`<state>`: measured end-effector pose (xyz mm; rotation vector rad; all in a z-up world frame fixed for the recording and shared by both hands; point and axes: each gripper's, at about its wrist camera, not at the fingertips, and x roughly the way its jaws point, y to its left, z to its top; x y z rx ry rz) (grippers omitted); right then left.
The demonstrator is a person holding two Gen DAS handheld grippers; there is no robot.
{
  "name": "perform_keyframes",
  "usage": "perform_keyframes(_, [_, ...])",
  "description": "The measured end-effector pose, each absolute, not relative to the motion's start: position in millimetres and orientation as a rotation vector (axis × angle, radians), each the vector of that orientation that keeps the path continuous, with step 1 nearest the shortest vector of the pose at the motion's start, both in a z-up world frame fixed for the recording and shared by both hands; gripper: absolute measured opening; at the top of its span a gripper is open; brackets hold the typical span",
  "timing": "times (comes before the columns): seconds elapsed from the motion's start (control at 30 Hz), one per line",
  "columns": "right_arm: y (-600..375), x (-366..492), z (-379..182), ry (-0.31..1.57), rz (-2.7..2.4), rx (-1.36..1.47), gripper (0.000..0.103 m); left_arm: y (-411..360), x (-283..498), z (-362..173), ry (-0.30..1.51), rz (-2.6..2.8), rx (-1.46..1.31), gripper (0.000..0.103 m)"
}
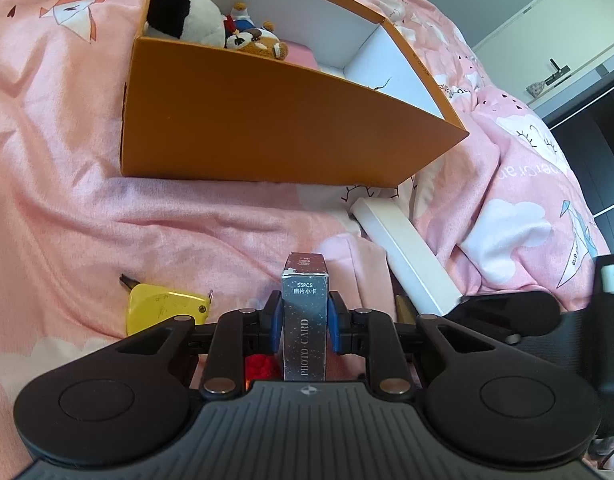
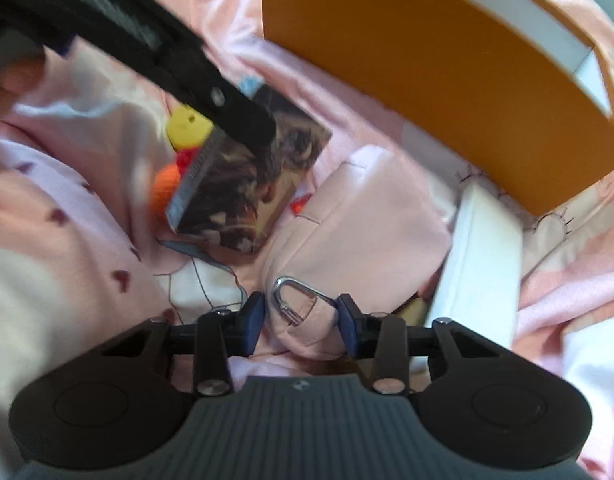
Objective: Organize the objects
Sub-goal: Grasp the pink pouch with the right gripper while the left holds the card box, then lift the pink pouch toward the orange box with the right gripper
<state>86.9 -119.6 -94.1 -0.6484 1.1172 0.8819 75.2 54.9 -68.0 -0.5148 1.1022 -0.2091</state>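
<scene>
My left gripper (image 1: 305, 322) is clamped on the photo card box (image 1: 306, 312), held upright above the bed — light, stiff cardboard, gripped on its narrow sides, easy to crush. My right gripper (image 2: 301, 320) stands apart around the soft pink pouch (image 2: 347, 216). Farther, the orange box (image 1: 267, 120) holds a panda plush (image 1: 187, 16) and a bear plush (image 1: 259, 42).
</scene>
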Motion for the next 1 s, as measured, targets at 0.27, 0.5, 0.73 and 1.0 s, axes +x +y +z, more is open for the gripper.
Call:
perform_keyframes(0.27, [-121, 106, -36, 1.020, 0.936, -0.668, 0.040, 54, 87, -60, 1.075, -0.222, -0.475, 0.025])
perform_keyframes(0.5, [-114, 142, -13, 0.936, 0.869, -0.671, 0.037, 53, 105, -55, 1.052, -0.219, -0.458, 0.025])
perform_keyframes(0.73, [-110, 179, -19, 0.839, 0.768, -0.602, 0.030, 51, 123, -57, 1.042, -0.208, -0.447, 0.025])
perform_keyframes(1.0, [-137, 187, -19, 0.825, 0.649, -0.345, 0.057, 52, 135, -64, 1.038, -0.183, -0.432, 0.025])
